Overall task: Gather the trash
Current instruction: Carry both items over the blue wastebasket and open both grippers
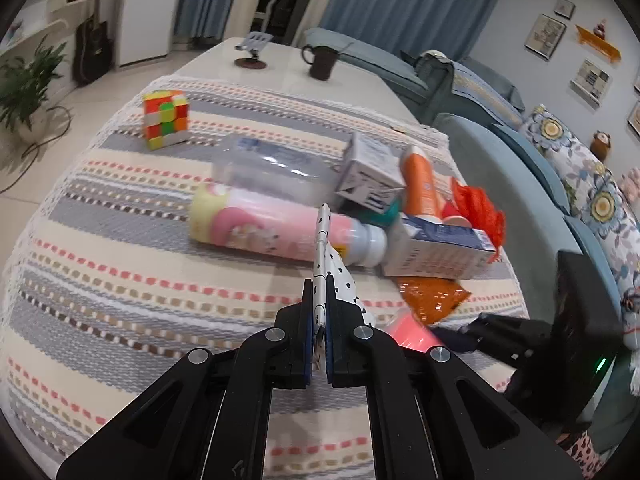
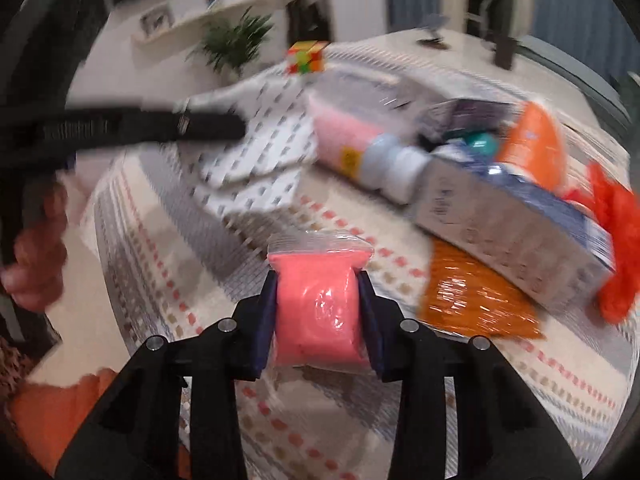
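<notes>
My left gripper is shut on the edge of a white bag with black spots, held above the striped tablecloth; the bag also shows in the right wrist view. My right gripper is shut on a pink sachet in clear plastic, which peeks into the left wrist view. Ahead lies a trash pile: a pink bottle, a clear bottle, an orange bottle, a white-blue box, a small white box, an orange sachet and red netting.
A colour cube stands at the far left of the cloth. A brown mug and a small stand sit at the far end of the table. A blue sofa runs along the right. A potted plant is on the floor left.
</notes>
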A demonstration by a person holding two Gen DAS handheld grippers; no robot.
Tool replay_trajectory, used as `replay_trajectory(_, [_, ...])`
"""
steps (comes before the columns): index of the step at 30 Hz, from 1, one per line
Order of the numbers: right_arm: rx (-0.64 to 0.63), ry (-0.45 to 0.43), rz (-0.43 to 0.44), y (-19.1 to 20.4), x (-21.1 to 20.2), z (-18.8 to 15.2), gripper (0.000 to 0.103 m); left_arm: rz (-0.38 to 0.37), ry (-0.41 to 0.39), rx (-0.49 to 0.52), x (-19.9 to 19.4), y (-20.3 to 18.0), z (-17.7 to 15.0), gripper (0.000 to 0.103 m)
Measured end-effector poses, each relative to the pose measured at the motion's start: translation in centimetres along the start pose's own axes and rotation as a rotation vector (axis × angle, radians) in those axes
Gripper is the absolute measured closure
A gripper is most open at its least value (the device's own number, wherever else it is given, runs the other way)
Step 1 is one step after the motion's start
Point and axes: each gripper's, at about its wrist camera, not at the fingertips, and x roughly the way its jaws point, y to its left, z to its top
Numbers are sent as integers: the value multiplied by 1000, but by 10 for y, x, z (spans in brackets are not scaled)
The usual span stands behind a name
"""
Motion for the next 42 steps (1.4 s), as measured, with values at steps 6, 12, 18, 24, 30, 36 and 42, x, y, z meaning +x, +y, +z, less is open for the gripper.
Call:
replay_trajectory(6, [174, -132, -106, -36, -64, -24, 68, -70, -12, 59, -5, -39, 1, 101])
replay_trajectory(12, [388, -216, -348, -83, -142, -74, 68, -192, -23, 152, -4, -108, 5, 101])
replay_trajectory(18, [577, -254, -592, -123, -199, -117, 68, -287, -21, 282, 9, -197, 0, 101])
replay_trajectory(24, [768, -234, -733, -168, -230, -171, 68, -382, 82, 387, 49, -280, -21, 101])
replay_trajectory(30, [985, -210, -743, -204, -235, -228, 68, -516, 278, 497, 105, -342, -48, 101])
replay_trajectory(36, [1108, -152, -756, -220, -222, -259, 67, -522, 396, 525, 155, -368, -68, 100])
replay_trajectory(42, [1171, -122, -773, -232, -212, -273, 37, -487, 392, 529, 168, -371, -74, 53])
